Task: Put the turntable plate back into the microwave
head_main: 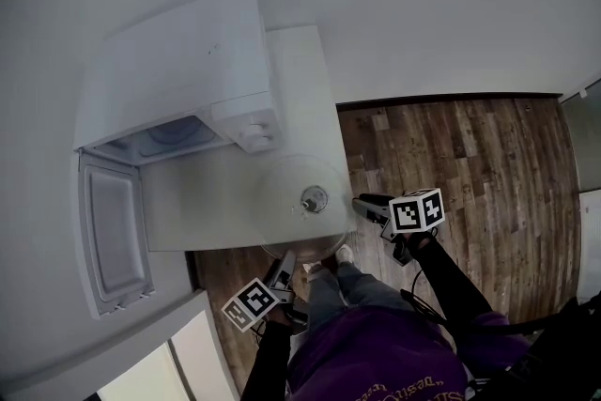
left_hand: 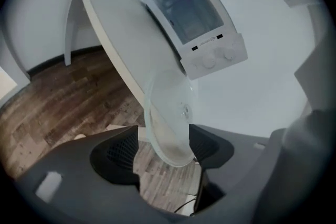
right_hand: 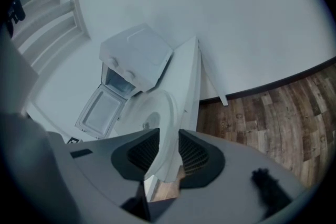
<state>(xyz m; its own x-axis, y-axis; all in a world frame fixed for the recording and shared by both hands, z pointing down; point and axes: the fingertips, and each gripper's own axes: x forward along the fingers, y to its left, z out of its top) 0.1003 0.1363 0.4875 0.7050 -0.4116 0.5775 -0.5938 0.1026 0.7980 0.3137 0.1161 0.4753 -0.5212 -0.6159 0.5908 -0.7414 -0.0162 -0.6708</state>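
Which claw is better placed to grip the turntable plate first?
Right, by a little. The right claw has the glass turntable plate deep between narrowly parted jaws. The left claw straddles the rim too, but with its jaws wide apart.

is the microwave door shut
No, the microwave door is swung wide open, leaving the inside of the microwave exposed.

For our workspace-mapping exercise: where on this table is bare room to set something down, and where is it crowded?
Bare: the table strip between the microwave's open door and the glass turntable plate; also the strip right of the microwave. Crowded: the near corner: plate, left gripper, right gripper.
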